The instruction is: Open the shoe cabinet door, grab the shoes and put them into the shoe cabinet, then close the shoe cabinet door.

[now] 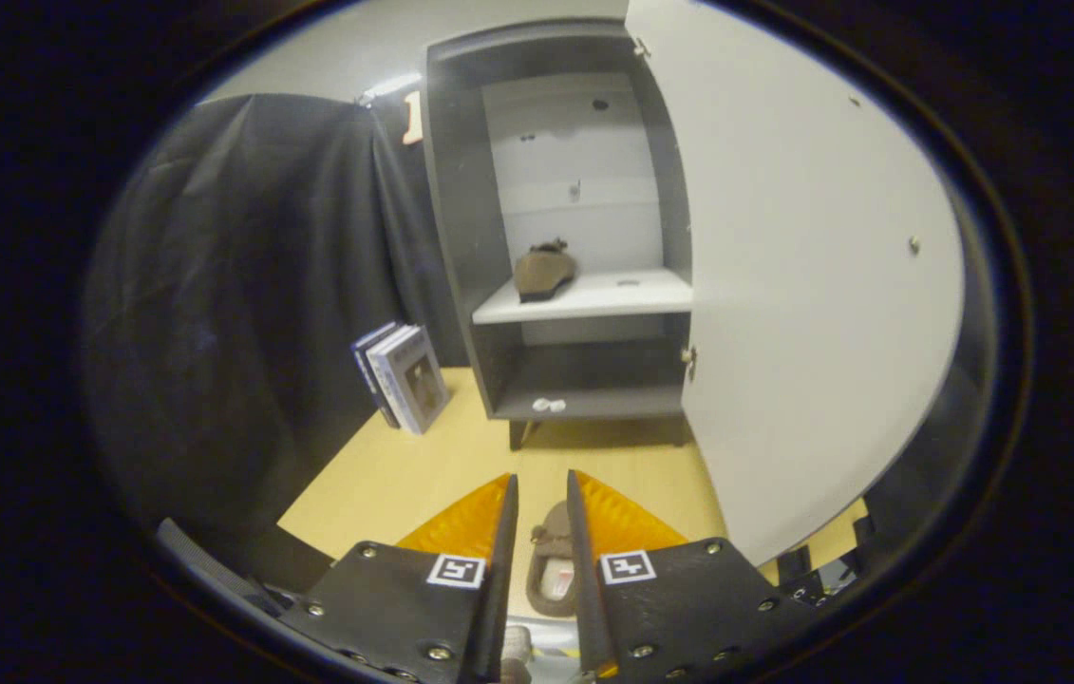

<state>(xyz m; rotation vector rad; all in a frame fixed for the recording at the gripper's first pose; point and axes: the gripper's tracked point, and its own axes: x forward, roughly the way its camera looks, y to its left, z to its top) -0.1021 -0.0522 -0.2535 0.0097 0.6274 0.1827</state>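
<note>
The dark grey shoe cabinet point(461, 237) stands ahead with its white door point(802, 285) swung wide open to the right. One brown shoe point(544, 271) rests on the white middle shelf point(612, 296), towards its left. A second brown shoe point(555, 560) with a light insole sits between my fingers, toe pointing forward, and fills the narrow gap between them. My gripper point(542, 480) is shut on this shoe, held well back from the cabinet and above the floor.
A few books point(401, 375) lean against the black cloth wall left of the cabinet. A small white object point(548, 405) lies on the cabinet's bottom board. Light wooden floor point(423, 465) stretches between me and the cabinet. The open door stands close on my right.
</note>
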